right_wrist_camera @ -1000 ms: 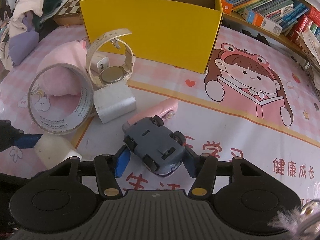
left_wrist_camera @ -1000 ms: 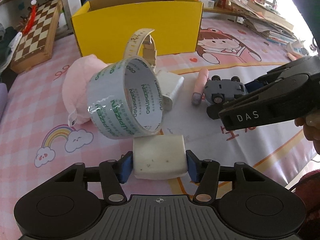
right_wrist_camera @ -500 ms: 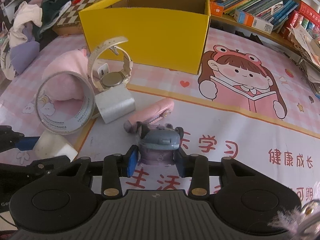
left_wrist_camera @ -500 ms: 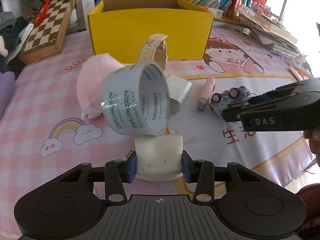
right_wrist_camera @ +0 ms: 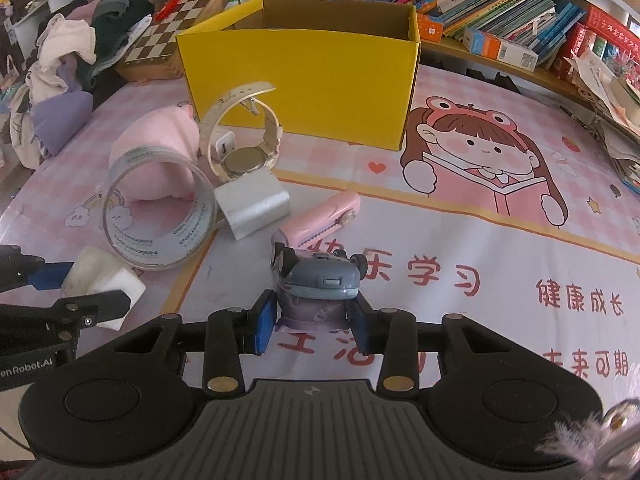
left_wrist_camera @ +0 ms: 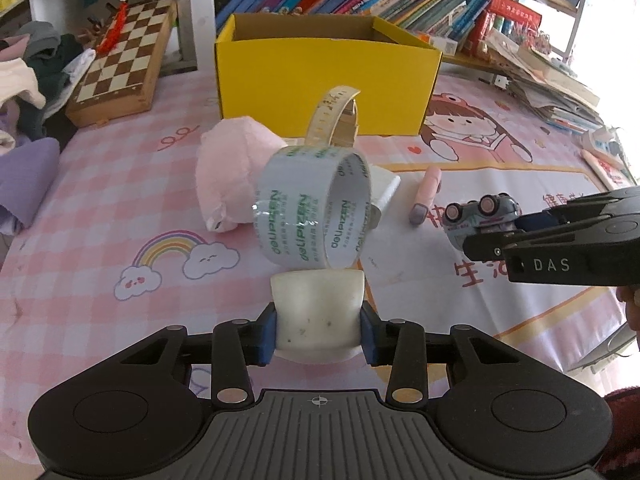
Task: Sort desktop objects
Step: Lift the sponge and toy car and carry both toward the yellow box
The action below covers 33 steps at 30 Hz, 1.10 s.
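Left wrist view: the left claw [left_wrist_camera: 318,330] is closed on a white eraser block [left_wrist_camera: 318,312], blue pads pressed against both its sides. Just beyond stands a clear tape roll [left_wrist_camera: 314,210] on its edge, with a pink plush toy [left_wrist_camera: 230,170], a cream wristwatch [left_wrist_camera: 334,120] and a white charger [left_wrist_camera: 384,188] behind it. A yellow cardboard box [left_wrist_camera: 326,84] sits open farther back on the pink counter [left_wrist_camera: 100,208].

Right wrist view: the right claw [right_wrist_camera: 312,322] grips a grey toy car [right_wrist_camera: 320,280], tipped with its wheels pointing away, held over the counter near a pink utility knife [right_wrist_camera: 320,220].
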{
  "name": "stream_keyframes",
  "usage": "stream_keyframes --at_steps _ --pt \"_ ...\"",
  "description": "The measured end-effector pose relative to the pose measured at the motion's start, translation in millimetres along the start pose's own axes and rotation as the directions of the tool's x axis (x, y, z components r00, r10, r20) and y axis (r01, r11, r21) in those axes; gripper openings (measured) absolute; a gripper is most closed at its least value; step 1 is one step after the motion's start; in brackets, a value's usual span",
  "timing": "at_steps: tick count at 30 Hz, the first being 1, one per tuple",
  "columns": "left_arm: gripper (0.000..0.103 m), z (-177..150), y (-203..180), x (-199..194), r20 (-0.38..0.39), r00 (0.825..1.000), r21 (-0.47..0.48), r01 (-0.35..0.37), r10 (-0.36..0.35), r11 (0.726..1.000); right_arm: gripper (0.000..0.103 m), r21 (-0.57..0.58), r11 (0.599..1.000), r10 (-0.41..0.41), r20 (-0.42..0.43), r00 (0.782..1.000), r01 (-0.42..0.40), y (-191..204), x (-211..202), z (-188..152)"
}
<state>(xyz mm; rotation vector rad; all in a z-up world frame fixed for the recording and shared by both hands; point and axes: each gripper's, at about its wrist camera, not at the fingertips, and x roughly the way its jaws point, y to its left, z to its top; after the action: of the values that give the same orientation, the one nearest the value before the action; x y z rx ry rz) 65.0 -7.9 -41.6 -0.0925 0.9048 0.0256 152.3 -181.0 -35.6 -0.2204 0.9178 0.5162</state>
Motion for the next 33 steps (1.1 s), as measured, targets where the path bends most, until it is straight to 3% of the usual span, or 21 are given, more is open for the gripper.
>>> stream_keyframes --at_steps 33 --pt "0.037 -13.5 36.1 -58.5 0.156 0.988 -0.006 0.013 -0.011 1.0 0.036 0.012 0.999 -0.044 0.092 0.995 0.043 45.6 -44.1 -23.6"
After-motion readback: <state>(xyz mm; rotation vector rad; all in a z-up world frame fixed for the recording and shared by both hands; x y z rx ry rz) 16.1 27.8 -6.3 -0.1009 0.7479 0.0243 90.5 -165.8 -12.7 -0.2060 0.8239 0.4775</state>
